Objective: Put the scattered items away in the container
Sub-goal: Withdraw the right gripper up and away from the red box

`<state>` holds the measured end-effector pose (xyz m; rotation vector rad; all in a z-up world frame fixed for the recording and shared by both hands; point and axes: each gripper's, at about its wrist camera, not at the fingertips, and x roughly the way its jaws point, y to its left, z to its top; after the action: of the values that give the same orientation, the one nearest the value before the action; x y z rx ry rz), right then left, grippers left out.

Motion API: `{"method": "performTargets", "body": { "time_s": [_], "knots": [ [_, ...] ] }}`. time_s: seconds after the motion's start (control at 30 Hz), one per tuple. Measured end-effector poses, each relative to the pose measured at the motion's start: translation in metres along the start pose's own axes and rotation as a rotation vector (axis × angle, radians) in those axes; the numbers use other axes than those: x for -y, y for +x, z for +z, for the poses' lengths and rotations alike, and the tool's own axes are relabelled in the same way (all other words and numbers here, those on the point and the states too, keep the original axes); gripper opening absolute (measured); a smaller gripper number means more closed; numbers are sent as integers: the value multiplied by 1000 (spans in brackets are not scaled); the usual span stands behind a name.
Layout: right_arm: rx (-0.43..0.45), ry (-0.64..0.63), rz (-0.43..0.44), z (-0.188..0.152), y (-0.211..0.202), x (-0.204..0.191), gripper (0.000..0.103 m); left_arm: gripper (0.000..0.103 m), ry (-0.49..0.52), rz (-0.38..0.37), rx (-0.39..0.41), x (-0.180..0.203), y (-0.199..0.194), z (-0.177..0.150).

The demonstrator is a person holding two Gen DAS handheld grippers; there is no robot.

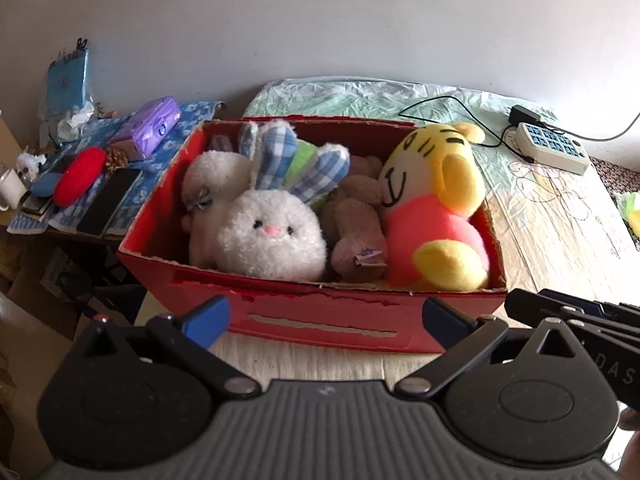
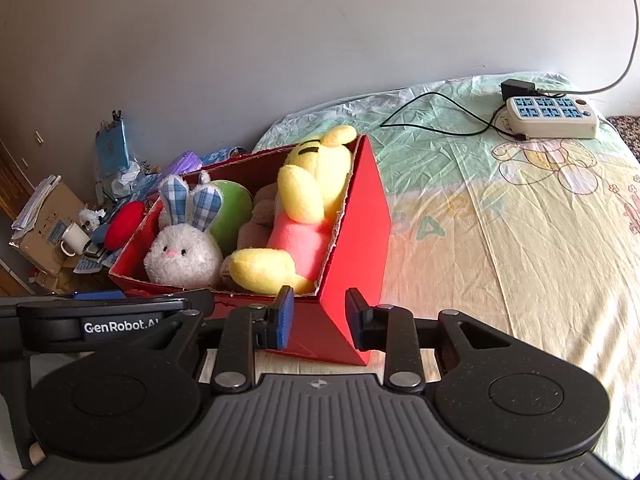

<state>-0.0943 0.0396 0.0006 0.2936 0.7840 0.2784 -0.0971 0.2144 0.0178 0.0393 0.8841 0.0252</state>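
A red cardboard box (image 1: 400,316) (image 2: 360,220) stands on the bed sheet. It holds a white bunny (image 1: 272,236) (image 2: 182,252) with blue checked ears, a yellow tiger plush (image 1: 432,208) (image 2: 308,200) in pink, a brown plush (image 1: 356,232) and a green ball (image 2: 232,212). My left gripper (image 1: 326,318) is wide open in front of the box's long front wall, nothing between its fingers. My right gripper (image 2: 320,316) stands slightly open at the box's near right corner, which shows between its blue pads; they are not pressing on it.
A white power strip (image 1: 552,148) (image 2: 552,118) with a black cable lies on the sheet at the far right. Left of the bed, a low table holds a red cushion (image 1: 80,176), a purple pack (image 1: 154,128) and a mug (image 2: 74,238); a cardboard carton (image 2: 48,224) sits beyond.
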Motion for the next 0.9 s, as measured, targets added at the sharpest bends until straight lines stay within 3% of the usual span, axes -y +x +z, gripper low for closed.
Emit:
{"method": "performTargets", "body": {
  "time_s": [0.17,0.37,0.7,0.9],
  "knots": [
    [-29,18,-112,1,0,5,32,102,28,-32,-11,9,0,1],
    [-47,33,-216,-1,1,6,40,102,71,-68,-46,19,8,3],
    [-38,82,-390,3,5,-10,65,102,175,-60,-38,13,10,19],
    [6,151,-476,3,-7,-7,63,102,273,-158,-1,28,3,23]
  ]
}}
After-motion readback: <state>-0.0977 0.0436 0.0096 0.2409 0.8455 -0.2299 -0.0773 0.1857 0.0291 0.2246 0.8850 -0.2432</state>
